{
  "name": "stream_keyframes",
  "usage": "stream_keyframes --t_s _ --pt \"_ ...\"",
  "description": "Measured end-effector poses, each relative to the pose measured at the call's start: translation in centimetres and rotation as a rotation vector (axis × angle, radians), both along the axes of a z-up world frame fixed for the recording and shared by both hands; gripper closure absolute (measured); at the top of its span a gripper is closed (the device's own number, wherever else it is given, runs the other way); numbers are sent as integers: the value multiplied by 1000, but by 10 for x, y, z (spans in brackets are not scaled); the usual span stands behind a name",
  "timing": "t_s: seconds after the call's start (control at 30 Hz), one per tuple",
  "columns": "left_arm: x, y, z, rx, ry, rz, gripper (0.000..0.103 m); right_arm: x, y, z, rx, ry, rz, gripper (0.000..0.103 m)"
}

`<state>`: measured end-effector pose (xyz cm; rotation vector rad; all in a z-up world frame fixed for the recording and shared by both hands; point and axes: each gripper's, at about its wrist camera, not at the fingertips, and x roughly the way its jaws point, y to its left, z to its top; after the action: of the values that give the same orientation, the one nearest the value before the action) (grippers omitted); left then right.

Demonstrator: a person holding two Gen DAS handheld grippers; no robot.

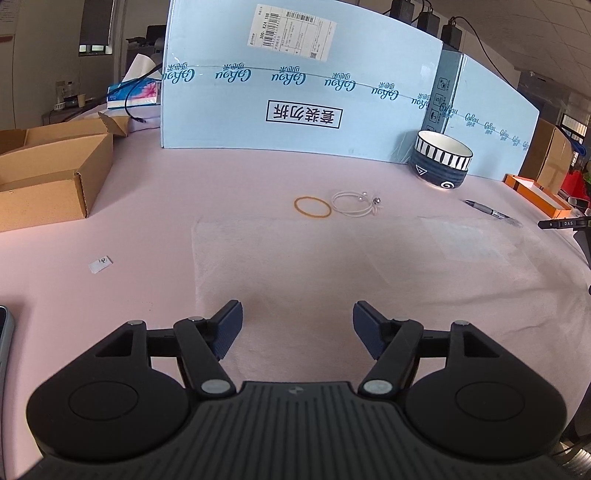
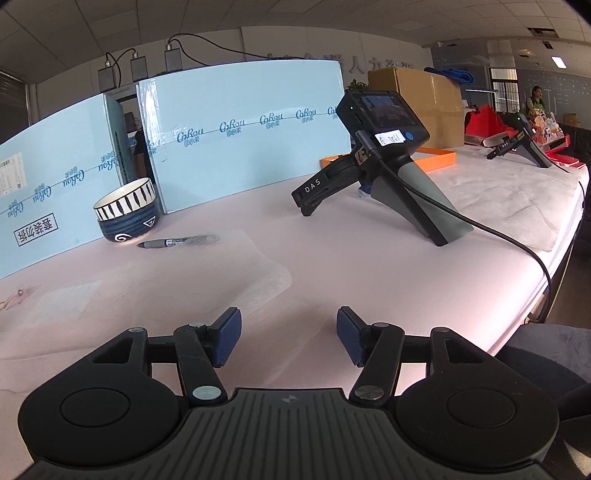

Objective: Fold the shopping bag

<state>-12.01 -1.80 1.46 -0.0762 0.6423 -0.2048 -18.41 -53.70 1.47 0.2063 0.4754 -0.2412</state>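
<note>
Both tools (image 1: 297, 325) (image 2: 289, 334) agape above flat translucent shopping bag (image 1: 351, 258).

Ahead of your gripper, the pink worktop (image 1: 155, 206) runs to tall pale-blue cardboard panels (image 1: 295, 92). Above them you see a tiled ceiling (image 2: 332, 22); windows (image 2: 508, 88) glow far right.

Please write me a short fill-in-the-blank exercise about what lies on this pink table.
1. The see-through bag lies ____ on the pink table.
2. Both the left claw and the right claw are ____.
3. The pen lies beside a striped ____.
4. The rubber band lies next to a white ____.

Missing words: flat; open; bowl; hair tie
</note>
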Motion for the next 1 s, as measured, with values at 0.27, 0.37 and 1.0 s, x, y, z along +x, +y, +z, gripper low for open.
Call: stream_keyframes --t_s 0.27,0.37,1.0 --pt "14 -20 6 85 -7 -85 38 25 24 0 -120 87 140 32" --pt "16 -22 4 78 4 -94 35 29 28 -9 -140 94 143 32" --pt "7 -13 -7 93 16 -122 32 8 33 18 -104 154 71 102"
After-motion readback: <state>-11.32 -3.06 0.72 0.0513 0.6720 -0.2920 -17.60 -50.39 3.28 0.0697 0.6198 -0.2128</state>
